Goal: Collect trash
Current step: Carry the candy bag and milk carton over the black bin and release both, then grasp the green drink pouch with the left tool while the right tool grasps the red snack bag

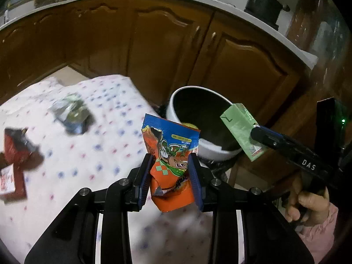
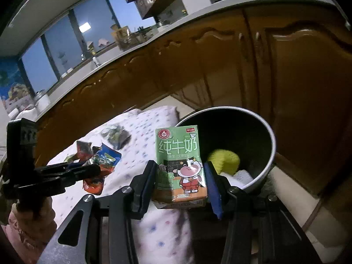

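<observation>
My left gripper (image 1: 171,157) is shut on an orange and blue snack wrapper (image 1: 169,143), held upright above the table's edge. Just beyond it stands a white bin (image 1: 173,101) with a dark inside. My right gripper (image 2: 180,165) is shut on a green milk carton (image 2: 178,147), upright, close in front of the bin's rim (image 2: 271,145). A yellow lump (image 2: 224,160) and something white (image 2: 242,176) lie inside the bin. In the left wrist view the carton (image 1: 239,129) hangs over the bin's right rim. The right wrist view shows the left gripper (image 2: 94,169) with the wrapper (image 2: 105,160) to the left.
A white cloth with coloured dots (image 1: 99,154) covers the table. On it lie a crumpled grey-green wrapper (image 1: 72,114) and red packets (image 1: 15,151). Brown cabinet doors (image 1: 154,44) stand behind the bin, with a dark pot (image 1: 264,4) on the counter. A hand (image 1: 308,200) grips the right tool.
</observation>
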